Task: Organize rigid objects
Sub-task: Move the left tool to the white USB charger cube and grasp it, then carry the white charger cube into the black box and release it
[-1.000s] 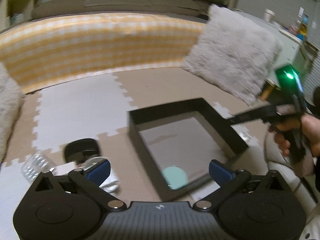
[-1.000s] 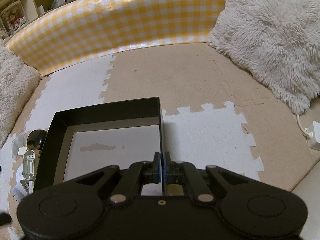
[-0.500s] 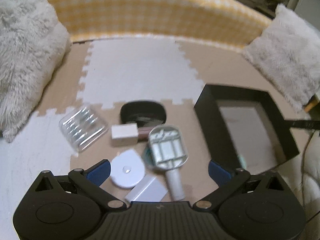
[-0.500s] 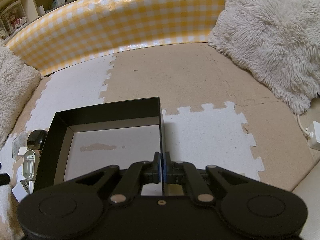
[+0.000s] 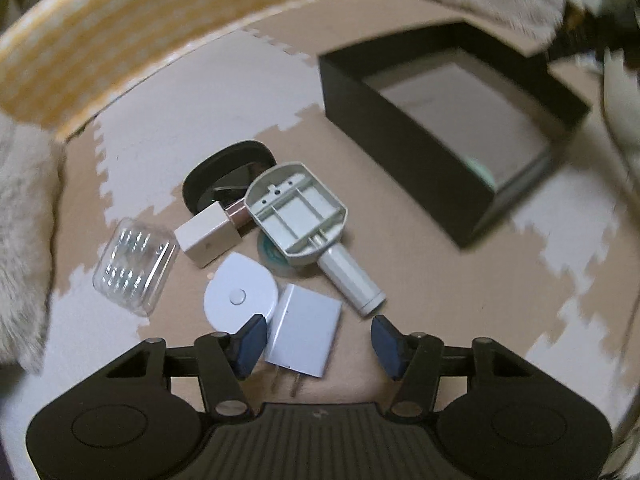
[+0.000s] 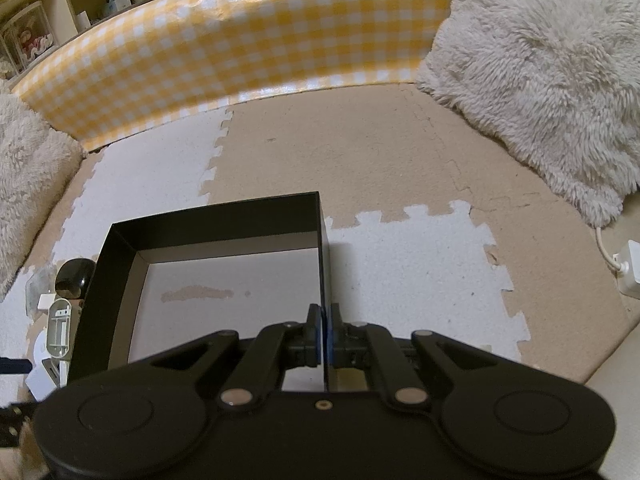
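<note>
— What's the floor like where you are?

— Foam puzzle mats (image 6: 400,152) in tan and white, a yellow checked cushion wall (image 6: 248,40) at the back, fluffy pillows (image 6: 540,76) at the sides. I'm over a huddle of small things on the mat.

— Where's the box?

— The black box (image 6: 216,220) sits open on the mat, right of the pile in my left view. My right gripper (image 6: 325,340) is clamped on its right wall, pads pressed together on the thin card.

— And your left?

— My left gripper (image 5: 318,340) has just been closing, but its jaws are apart and pinch nothing. A white charger (image 5: 306,328) lies flat between them, prongs toward me. Just beyond lie a round white disc (image 5: 240,296), a grey handled tool (image 5: 304,216), a white block (image 5: 206,236), a clear plastic case (image 5: 134,266) and a black oval case (image 5: 228,168).
</note>
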Motion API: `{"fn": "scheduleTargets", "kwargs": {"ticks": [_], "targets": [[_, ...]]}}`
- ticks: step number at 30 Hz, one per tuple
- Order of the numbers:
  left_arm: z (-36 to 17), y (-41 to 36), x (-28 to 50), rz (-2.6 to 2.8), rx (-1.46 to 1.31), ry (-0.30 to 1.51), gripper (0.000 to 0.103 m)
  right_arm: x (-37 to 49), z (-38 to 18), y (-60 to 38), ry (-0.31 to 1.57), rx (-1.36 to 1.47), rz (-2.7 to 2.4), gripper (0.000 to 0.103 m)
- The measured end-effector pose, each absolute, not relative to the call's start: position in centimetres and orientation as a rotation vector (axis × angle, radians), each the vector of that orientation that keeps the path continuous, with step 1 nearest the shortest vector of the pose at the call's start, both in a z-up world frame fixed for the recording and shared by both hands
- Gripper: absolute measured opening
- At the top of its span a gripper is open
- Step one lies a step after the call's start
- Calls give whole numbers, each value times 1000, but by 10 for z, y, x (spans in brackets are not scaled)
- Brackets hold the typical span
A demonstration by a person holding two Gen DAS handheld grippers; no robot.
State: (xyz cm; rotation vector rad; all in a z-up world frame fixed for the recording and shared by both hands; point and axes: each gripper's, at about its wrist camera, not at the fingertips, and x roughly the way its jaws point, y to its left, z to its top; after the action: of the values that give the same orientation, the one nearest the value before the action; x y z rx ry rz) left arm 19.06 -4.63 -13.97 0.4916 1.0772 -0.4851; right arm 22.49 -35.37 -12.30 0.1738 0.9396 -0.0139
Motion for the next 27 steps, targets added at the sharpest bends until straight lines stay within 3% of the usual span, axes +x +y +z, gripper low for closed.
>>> {"fn": "scheduleTargets", "kwargs": {"ticks": [5,8,27], "targets": [[-151,-53,186,-488,605,1038,55,225,-123,-354,940,172,-13,3],[-149,-55,187,-482,605,1018,42,225,-123,-354,940,173,-13,3],[-152,-57,189,-562,482,1111,42,225,-123,-354,941,173,-13,3]]}}
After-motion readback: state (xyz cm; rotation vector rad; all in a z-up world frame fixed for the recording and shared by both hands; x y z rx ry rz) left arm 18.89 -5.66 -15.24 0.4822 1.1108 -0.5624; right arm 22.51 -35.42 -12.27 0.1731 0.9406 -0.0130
